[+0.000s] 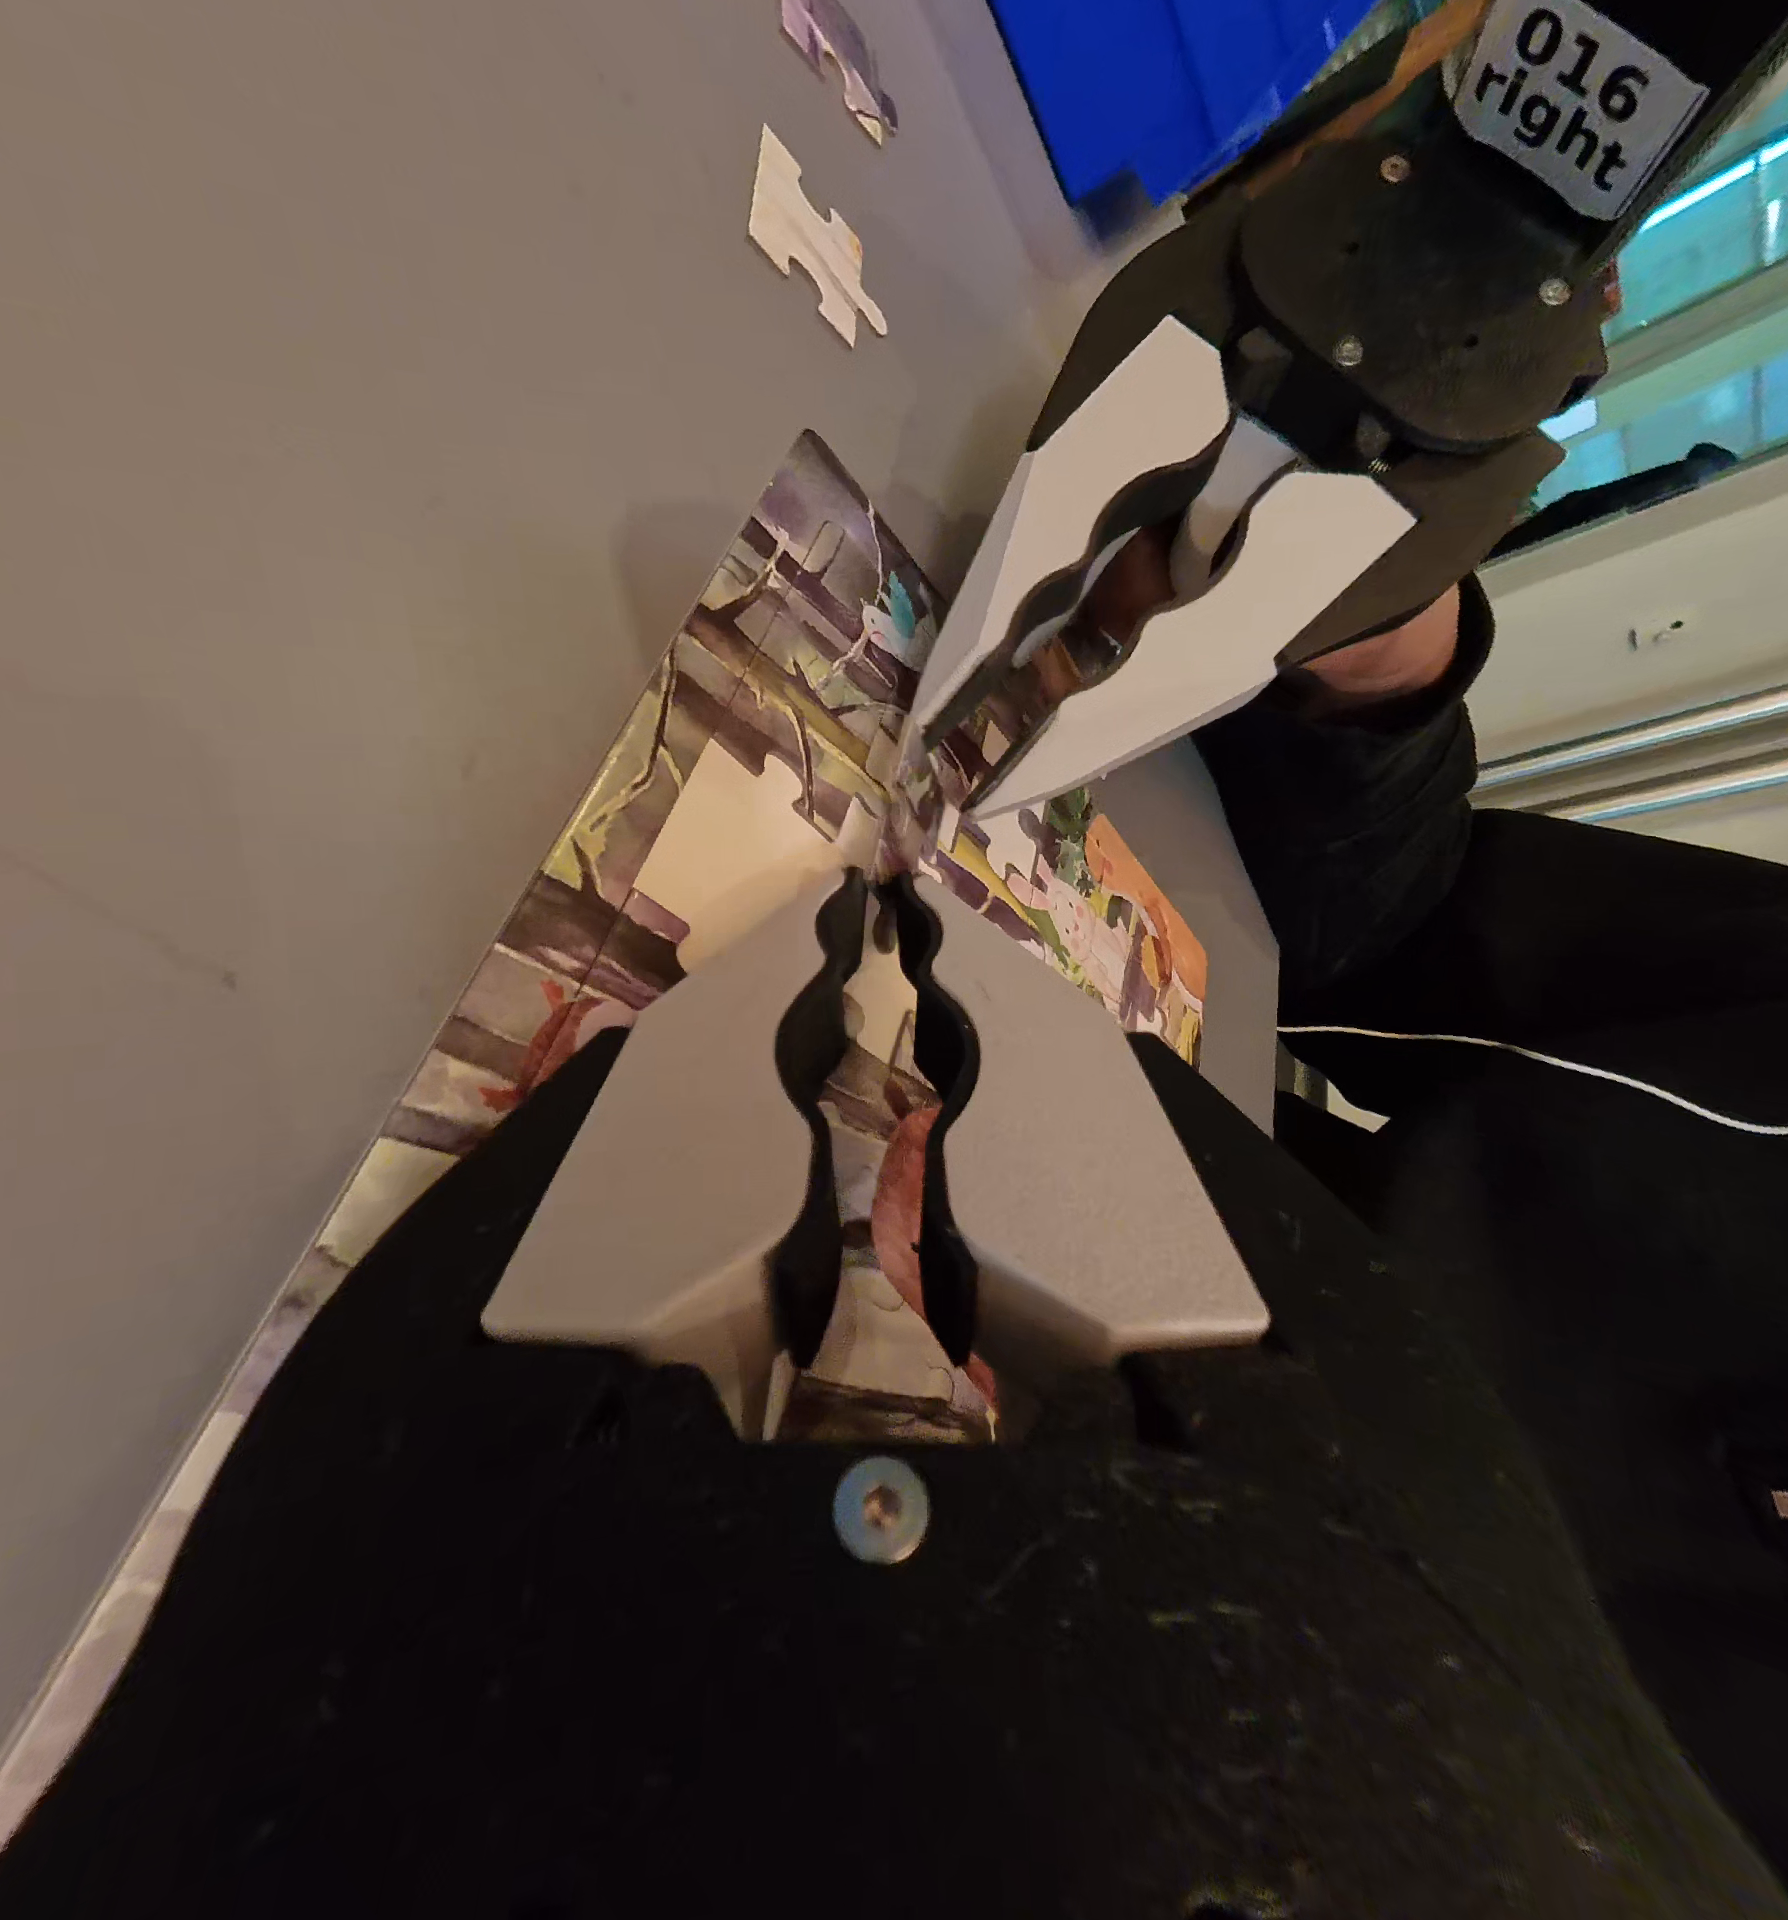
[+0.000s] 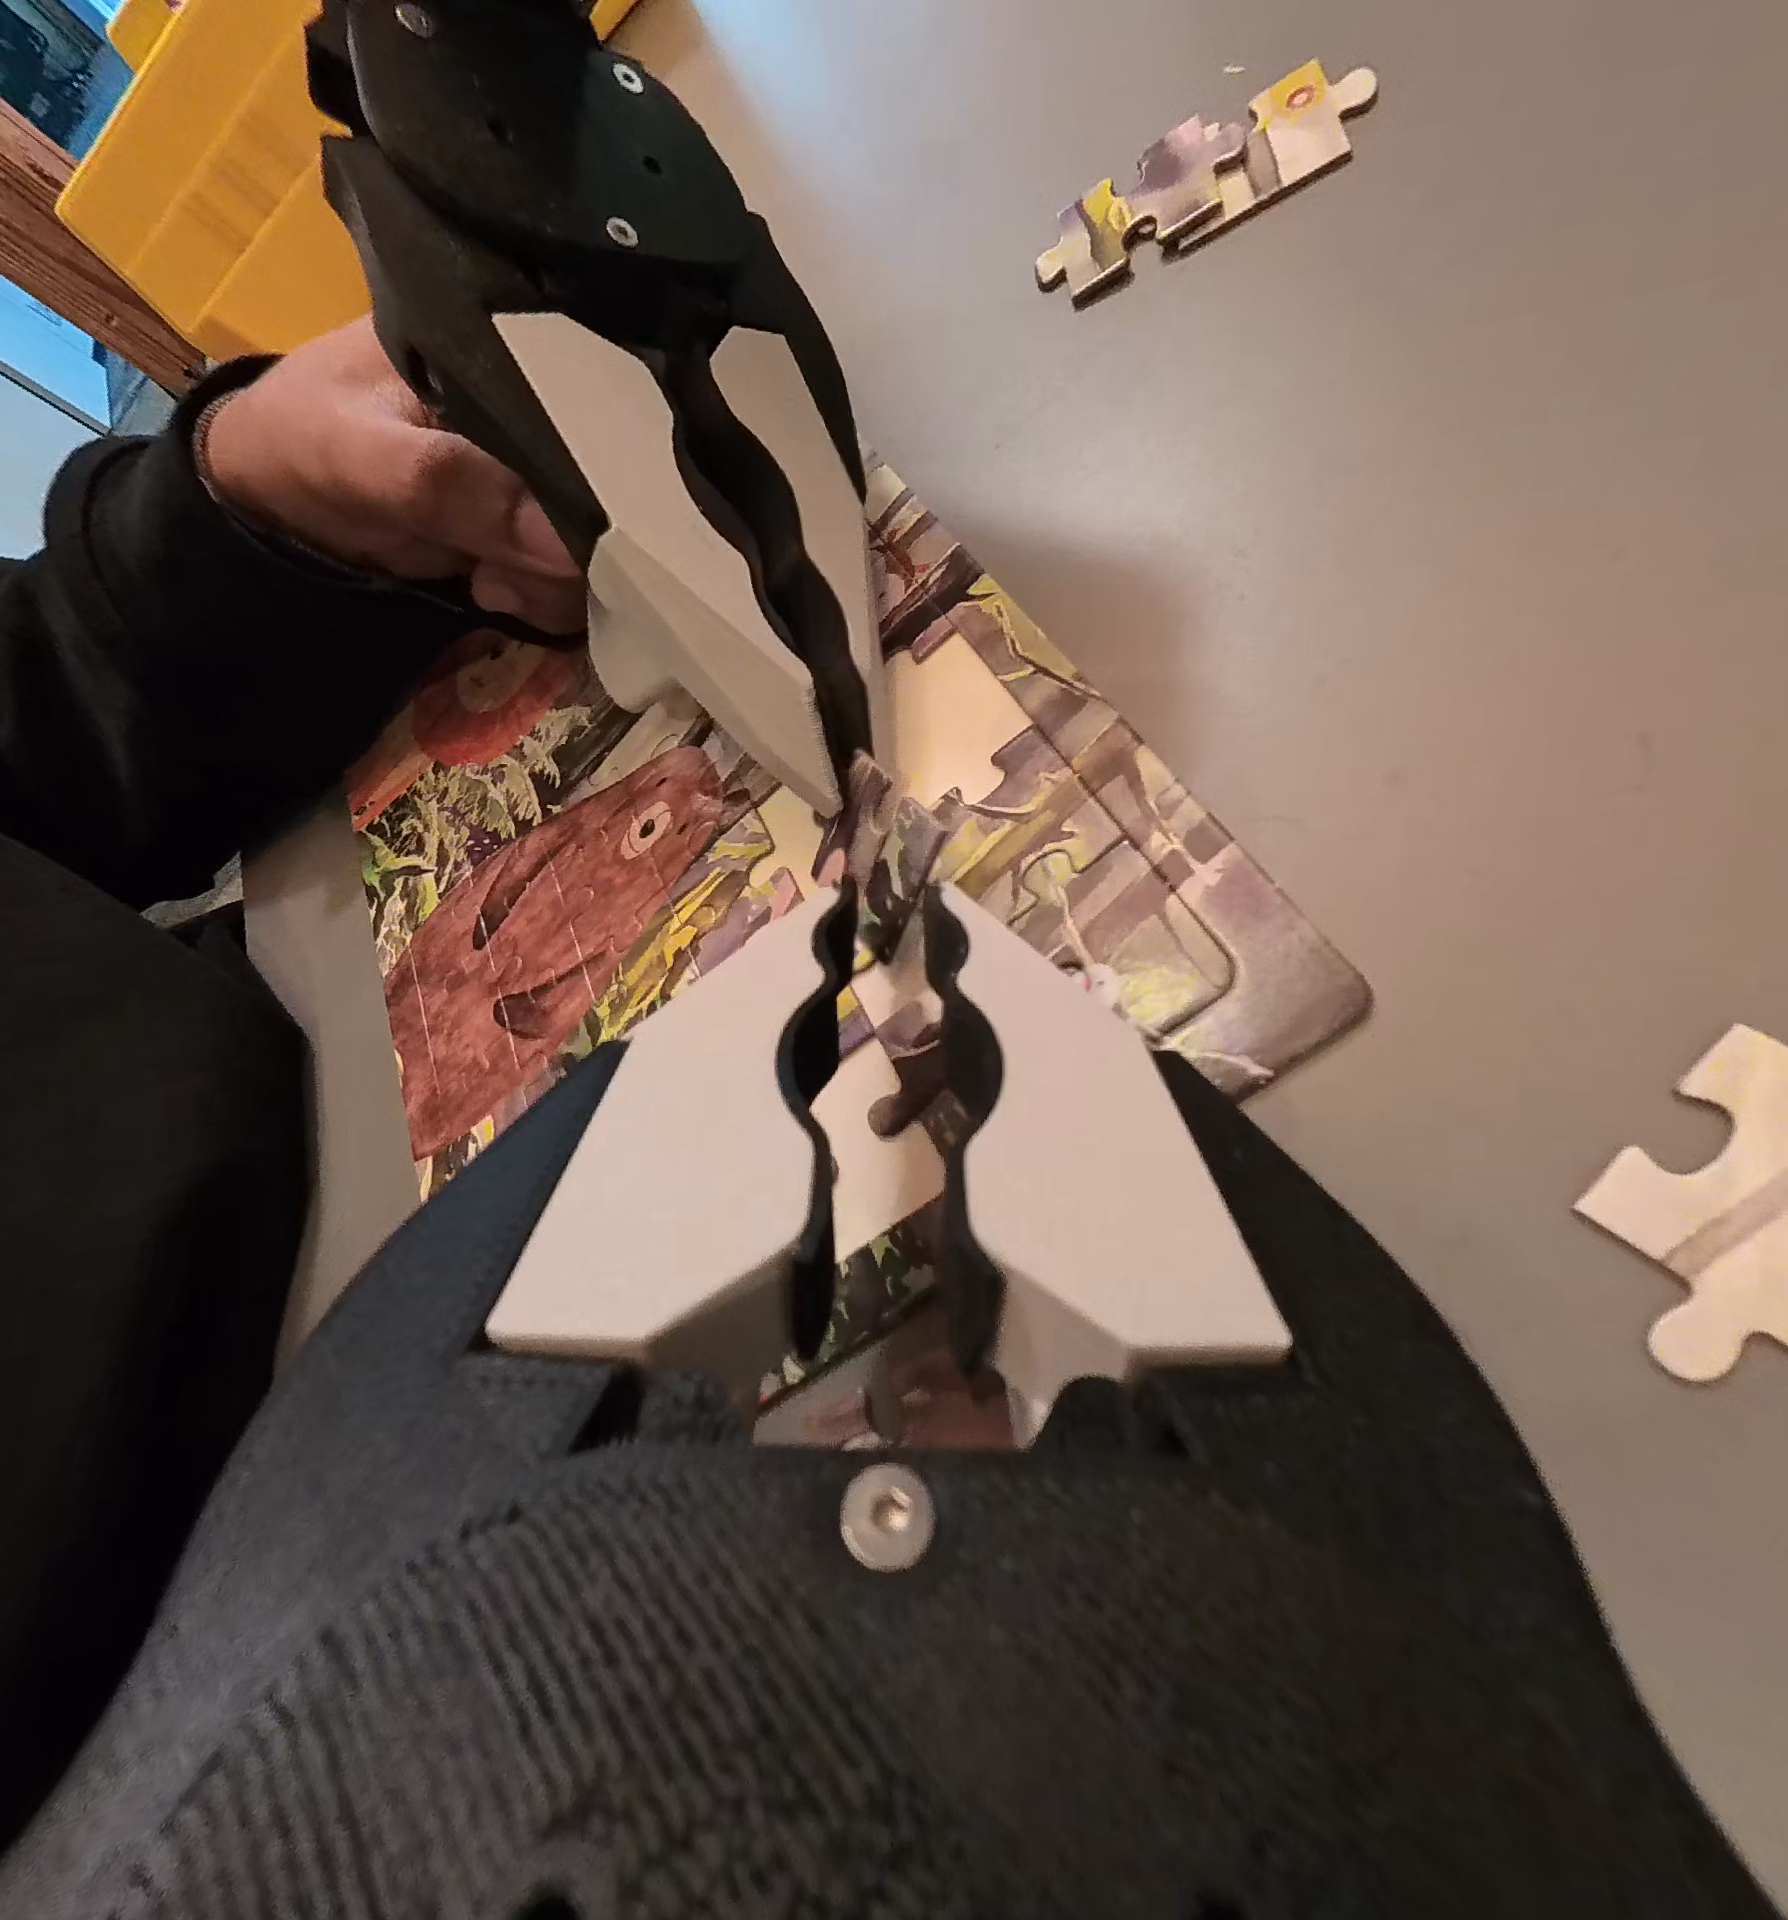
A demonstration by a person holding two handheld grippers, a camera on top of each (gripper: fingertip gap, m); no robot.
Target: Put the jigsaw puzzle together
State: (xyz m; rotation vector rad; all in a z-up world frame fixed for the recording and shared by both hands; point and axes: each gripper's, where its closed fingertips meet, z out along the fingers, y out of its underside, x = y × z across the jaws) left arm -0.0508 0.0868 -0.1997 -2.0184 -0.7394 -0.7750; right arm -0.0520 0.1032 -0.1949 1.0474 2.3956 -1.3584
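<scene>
Right gripper (image 2: 885,914), left gripper (image 1: 877,883): jaws both pinching one puzzle piece (image 2: 885,831) over puzzle (image 2: 1181,904); two loose pieces (image 2: 1752,1205) on table (image 2: 1492,520).

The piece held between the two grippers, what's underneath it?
Under the piece lies the assembled puzzle, with a pale unfilled gap beside it. The left gripper and right gripper cover the spot directly below.
</scene>
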